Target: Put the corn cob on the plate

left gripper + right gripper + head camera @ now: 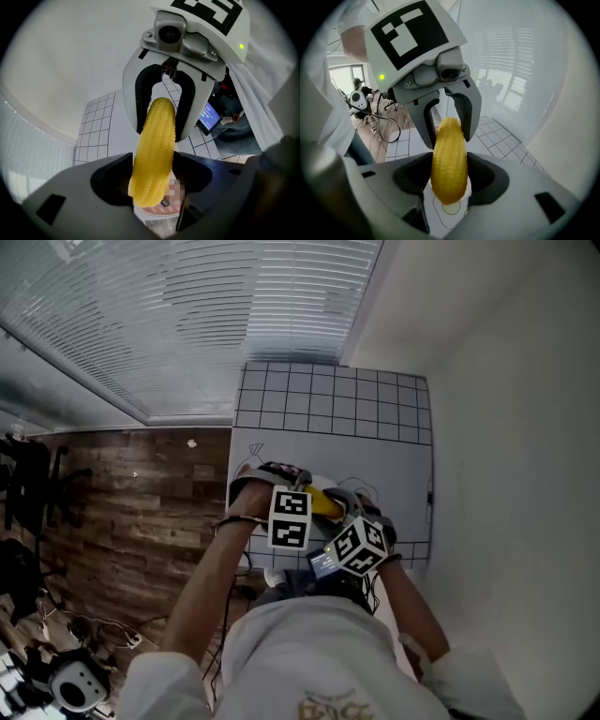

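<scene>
A yellow corn cob [325, 503] hangs above the white gridded table [375, 418], held at both ends. In the left gripper view my left gripper [152, 174] is shut on the near end of the cob [152, 154], and my right gripper [161, 131] clamps the far end. The right gripper view mirrors this: my right gripper [449, 180] grips the cob [449, 159] close up, and my left gripper [449, 133] grips the tip beyond. A pink-rimmed round thing [157, 212], perhaps the plate, lies under the cob, mostly hidden.
Outlines are drawn on the table sheet, one with a yellow circle [451, 207] right below the cob. A wood floor [141, 521] with cables lies to the table's left. A white wall [506, 427] runs along its right side. Window blinds [187, 315] stand beyond.
</scene>
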A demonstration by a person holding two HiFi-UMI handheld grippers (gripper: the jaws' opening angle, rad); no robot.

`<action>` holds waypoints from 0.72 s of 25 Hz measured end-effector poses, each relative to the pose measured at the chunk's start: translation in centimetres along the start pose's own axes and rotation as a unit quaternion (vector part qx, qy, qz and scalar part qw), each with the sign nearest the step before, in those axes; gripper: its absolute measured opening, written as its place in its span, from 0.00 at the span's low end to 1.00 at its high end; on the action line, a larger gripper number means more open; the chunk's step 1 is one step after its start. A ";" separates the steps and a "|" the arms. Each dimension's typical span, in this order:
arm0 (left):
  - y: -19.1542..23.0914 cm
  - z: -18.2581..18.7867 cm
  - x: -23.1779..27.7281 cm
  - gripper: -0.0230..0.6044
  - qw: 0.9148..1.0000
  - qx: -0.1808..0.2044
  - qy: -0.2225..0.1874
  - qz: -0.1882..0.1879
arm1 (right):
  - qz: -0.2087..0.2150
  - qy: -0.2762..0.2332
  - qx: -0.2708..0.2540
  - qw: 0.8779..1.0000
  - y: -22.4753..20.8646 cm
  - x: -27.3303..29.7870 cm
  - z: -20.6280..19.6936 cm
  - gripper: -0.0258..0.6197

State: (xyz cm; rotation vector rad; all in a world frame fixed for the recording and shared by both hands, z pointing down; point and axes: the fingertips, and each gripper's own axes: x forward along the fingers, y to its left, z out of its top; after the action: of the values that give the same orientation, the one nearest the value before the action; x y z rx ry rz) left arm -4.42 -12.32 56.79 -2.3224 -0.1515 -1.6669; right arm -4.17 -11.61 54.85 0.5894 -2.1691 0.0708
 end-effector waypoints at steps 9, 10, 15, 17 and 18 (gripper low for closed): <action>-2.4 -1.2 -0.4 0.47 0.998 -0.068 -0.013 0.005 | 0.036 0.006 -0.055 0.998 2.4 0.2 0.8 0.40; -2.5 -1.3 -0.2 0.47 0.997 -0.074 -0.013 0.004 | 0.038 0.006 -0.062 0.997 2.5 0.3 0.8 0.40; -2.7 -1.2 0.6 0.46 0.996 -0.093 -0.014 0.004 | 0.053 0.008 -0.080 0.995 2.6 0.6 0.2 0.40; -2.5 -1.3 1.1 0.46 0.995 -0.098 -0.012 0.002 | 0.056 0.007 -0.085 0.995 2.4 0.9 -0.1 0.40; -2.4 -1.3 1.3 0.46 0.995 -0.100 -0.010 0.002 | 0.057 0.007 -0.087 0.995 2.3 1.1 -0.2 0.40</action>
State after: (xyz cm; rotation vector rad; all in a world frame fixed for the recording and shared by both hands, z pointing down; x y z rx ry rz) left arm -5.74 -10.47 58.77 -2.4826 0.0162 -1.7282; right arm -5.54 -9.96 56.18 0.3638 -2.1671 -0.0527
